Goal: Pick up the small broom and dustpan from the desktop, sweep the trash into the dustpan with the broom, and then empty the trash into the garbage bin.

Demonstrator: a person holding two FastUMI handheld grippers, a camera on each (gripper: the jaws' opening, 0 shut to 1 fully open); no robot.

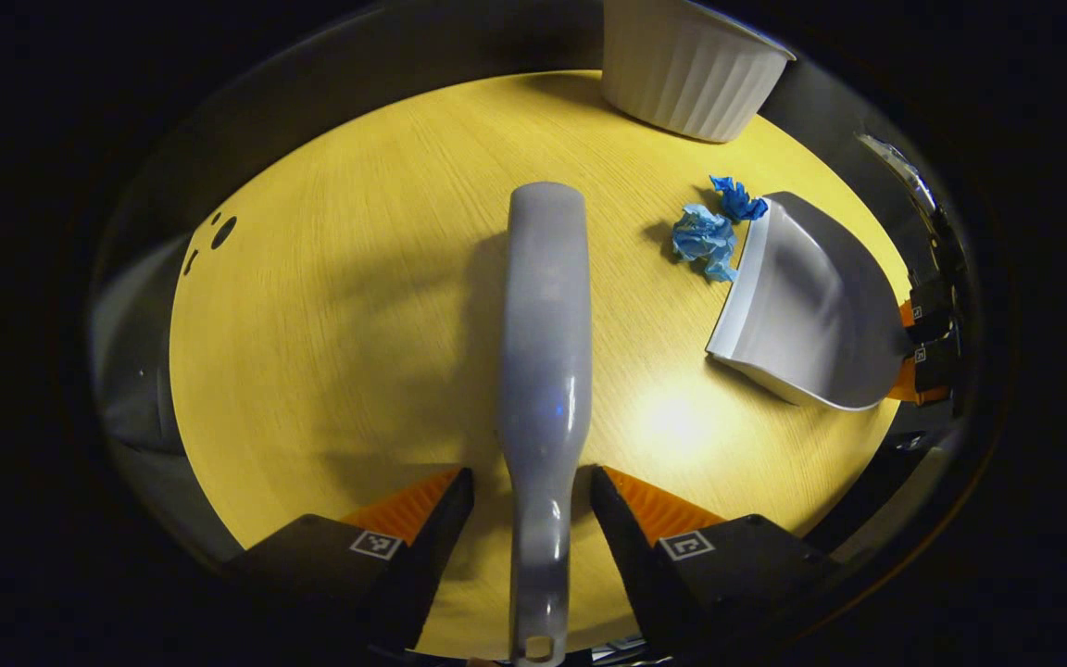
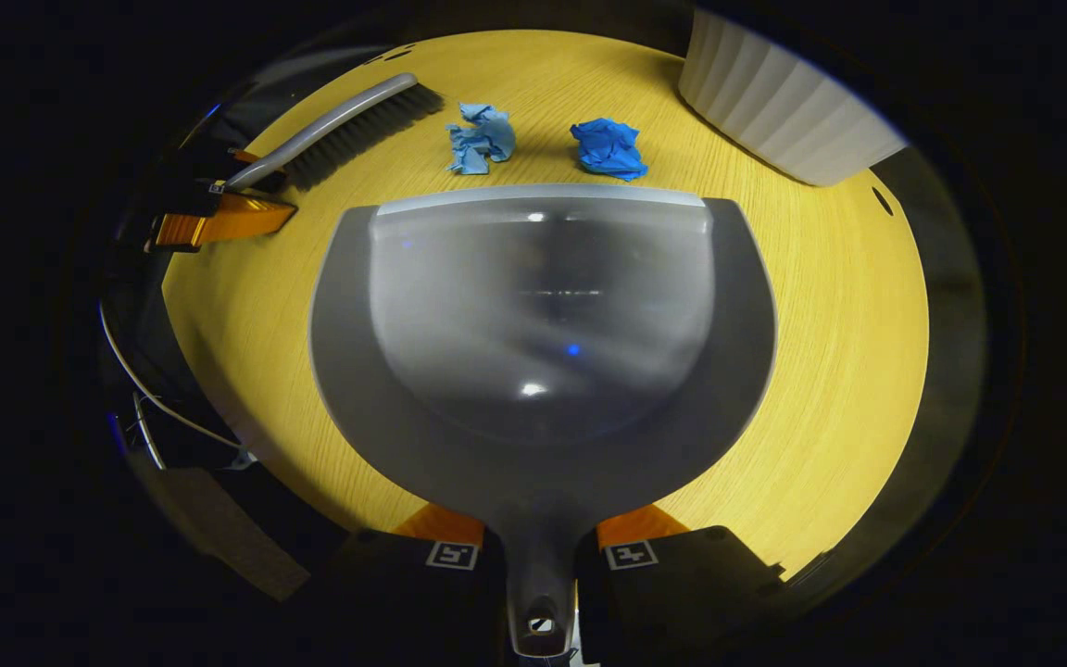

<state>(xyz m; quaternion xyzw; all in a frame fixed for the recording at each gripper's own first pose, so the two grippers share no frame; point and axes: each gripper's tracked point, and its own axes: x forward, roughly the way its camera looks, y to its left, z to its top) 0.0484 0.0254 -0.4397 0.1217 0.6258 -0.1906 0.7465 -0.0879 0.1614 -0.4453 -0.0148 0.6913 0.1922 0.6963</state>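
Note:
A grey broom [image 1: 543, 324] lies along the yellow wooden desktop [image 1: 339, 306], and its handle runs back between the fingers of my left gripper [image 1: 532, 482]. That gripper is open, with a gap showing on the handle's left side. The right gripper view shows the broom [image 2: 348, 125] resting bristles-down at the far left. My right gripper [image 2: 540, 547] is shut on the handle of the grey dustpan [image 2: 543, 324], whose front lip faces two crumpled blue paper balls [image 2: 481, 139] [image 2: 608, 148]. From the left gripper view, the dustpan [image 1: 811, 306] sits right of the paper [image 1: 705, 241].
A white ribbed garbage bin [image 1: 691, 69] stands at the far edge of the desktop, beyond the paper, and appears at the upper right of the right gripper view [image 2: 784, 102]. Dark small holes [image 1: 223, 230] mark the desktop's left side. The table's edges drop into dark surroundings.

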